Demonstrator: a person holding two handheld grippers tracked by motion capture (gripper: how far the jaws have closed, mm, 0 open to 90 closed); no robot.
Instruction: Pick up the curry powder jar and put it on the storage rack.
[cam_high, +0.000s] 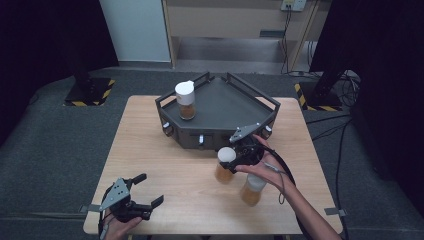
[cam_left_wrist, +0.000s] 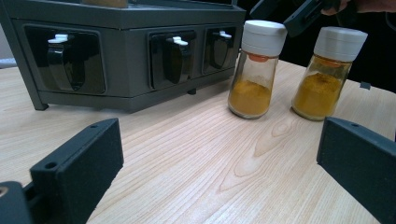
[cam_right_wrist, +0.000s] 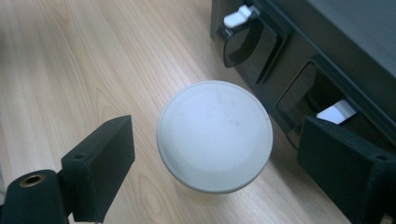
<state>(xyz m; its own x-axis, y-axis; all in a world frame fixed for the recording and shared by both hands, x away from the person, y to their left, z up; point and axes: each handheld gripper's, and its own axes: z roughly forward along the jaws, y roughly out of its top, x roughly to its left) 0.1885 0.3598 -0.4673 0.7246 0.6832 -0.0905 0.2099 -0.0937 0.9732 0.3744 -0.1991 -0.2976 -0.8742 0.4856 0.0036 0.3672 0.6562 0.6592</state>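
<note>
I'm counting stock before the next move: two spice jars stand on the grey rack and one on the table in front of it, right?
Not quite, it's the reverse. The high view shows one spice jar on the grey rack. Two stand on the table in front of it: one under the right tool, another nearer the person.

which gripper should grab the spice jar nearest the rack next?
Right. The right gripper hangs directly over that jar's white cap, jaws open either side, not pressing. The left gripper sits open at the table's near-left corner, well away from both jars.
</note>
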